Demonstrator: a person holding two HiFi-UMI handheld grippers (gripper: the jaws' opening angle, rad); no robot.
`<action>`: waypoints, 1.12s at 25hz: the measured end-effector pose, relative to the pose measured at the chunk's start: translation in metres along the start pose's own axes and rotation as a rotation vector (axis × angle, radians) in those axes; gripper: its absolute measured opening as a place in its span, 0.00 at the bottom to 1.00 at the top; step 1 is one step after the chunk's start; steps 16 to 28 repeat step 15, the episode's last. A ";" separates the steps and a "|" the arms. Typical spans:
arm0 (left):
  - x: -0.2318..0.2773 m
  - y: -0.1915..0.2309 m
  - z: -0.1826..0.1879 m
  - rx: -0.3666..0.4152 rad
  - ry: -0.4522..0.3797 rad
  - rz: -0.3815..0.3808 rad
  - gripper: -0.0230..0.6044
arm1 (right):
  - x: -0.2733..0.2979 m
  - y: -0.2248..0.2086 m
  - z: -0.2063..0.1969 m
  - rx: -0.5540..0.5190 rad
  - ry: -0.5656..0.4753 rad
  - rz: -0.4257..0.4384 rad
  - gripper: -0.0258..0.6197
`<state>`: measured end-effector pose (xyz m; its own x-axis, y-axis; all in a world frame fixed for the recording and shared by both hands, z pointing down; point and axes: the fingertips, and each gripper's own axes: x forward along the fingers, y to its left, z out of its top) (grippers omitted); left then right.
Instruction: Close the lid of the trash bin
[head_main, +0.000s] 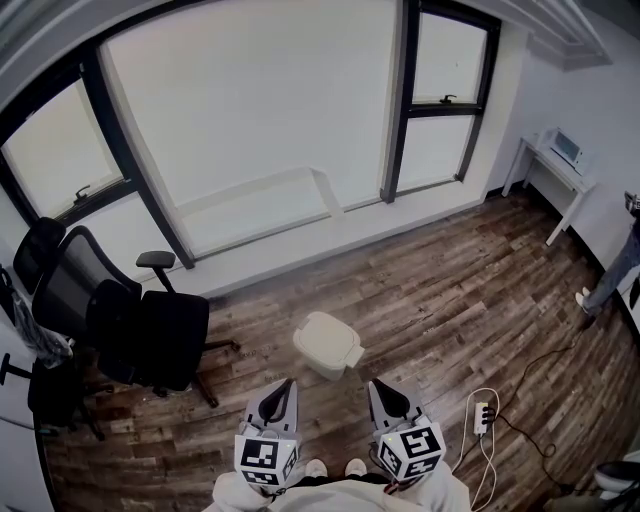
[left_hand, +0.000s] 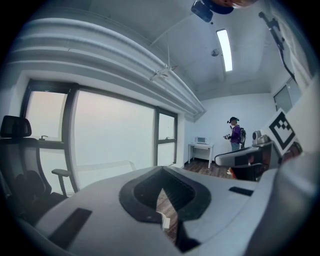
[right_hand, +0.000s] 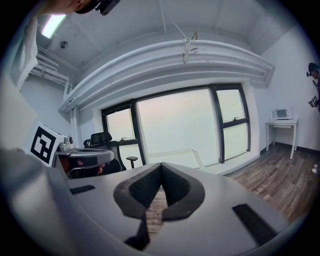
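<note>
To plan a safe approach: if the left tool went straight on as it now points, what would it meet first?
Likely the window, far ahead. The left tool points about level, so it seems to pass above the low trash bin; depth is unclear.

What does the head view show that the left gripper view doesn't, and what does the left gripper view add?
Only the head view clearly shows the cream trash bin on the wood floor, its lid apparently down, as well as the power strip and the wearer's shoes. Only the left gripper view shows the ceiling light, a whole standing person and the left gripper with its jaw tips meeting. Both views show the windows, a black office chair, the white table and the right gripper.
</note>
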<state>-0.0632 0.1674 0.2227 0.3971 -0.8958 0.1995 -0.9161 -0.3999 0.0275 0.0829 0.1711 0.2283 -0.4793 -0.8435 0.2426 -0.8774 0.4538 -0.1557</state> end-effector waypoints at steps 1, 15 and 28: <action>0.002 -0.002 0.001 0.002 -0.001 0.001 0.05 | -0.002 -0.003 0.002 -0.003 -0.004 -0.002 0.08; 0.008 -0.030 -0.001 0.006 0.021 -0.002 0.05 | -0.018 -0.017 -0.002 0.016 -0.010 0.008 0.07; 0.008 -0.030 -0.001 0.006 0.021 -0.002 0.05 | -0.018 -0.017 -0.002 0.016 -0.010 0.008 0.07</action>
